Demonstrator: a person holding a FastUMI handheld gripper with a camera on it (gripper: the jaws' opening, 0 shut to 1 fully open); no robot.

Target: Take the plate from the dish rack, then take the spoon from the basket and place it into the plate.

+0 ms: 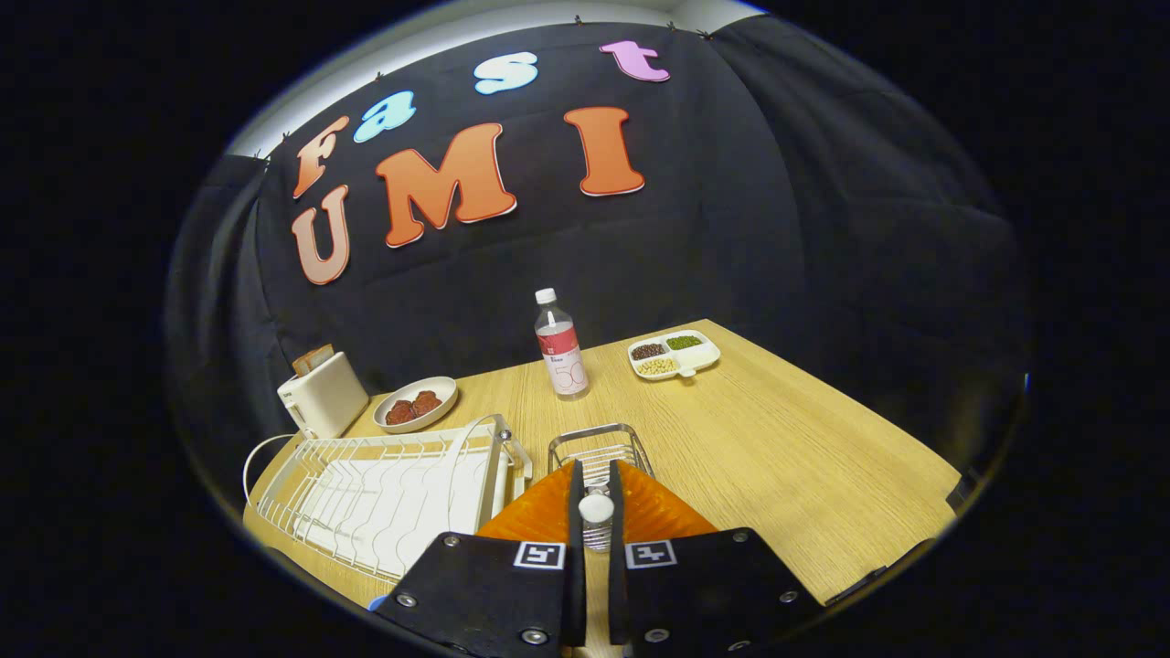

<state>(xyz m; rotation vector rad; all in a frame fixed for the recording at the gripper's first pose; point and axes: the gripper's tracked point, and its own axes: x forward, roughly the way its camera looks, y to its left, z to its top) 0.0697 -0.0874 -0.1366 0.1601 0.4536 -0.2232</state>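
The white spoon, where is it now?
In the gripper view, the white spoon sits pinched between the tool's orange fingers, over the wire basket.

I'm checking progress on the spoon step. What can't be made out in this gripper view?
- Spoon: a white rounded end shows between the jaws of the gripper; the rest is hidden by the orange fingers.
- Wire basket: its near part sits behind the fingers.
- Dish rack: its near corner is cut off; whether any plate remains is unclear.
- Grip: contact on the spoon cannot be confirmed.
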